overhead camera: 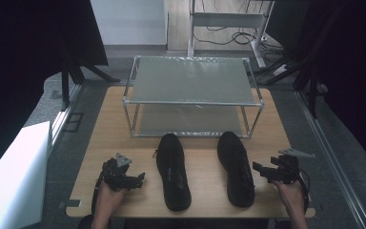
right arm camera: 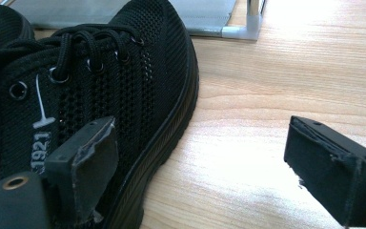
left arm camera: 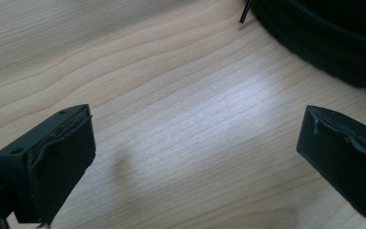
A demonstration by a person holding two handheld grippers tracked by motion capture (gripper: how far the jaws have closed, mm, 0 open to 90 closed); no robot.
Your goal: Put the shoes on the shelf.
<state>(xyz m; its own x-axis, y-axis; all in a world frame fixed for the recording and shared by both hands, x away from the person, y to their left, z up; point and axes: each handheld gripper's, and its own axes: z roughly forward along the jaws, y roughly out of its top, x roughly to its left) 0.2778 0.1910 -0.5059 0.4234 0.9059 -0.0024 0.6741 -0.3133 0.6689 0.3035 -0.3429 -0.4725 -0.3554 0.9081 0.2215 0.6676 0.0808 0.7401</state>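
Two black mesh shoes lie side by side on the wooden table, toes toward the rack. To the left of the left shoe my left gripper rests open near the front edge; in the left gripper view its jaws stand wide apart over bare wood, with that shoe's sole at the upper right. My right gripper is open just right of the right shoe. In the right gripper view the laced shoe lies behind the left pad, and nothing is between the jaws.
A two-level metal-framed shelf rack stands at the back of the table, its corner post just beyond the right shoe's toe. A white box sits off the table's left side. Bare wood lies between the shoes.
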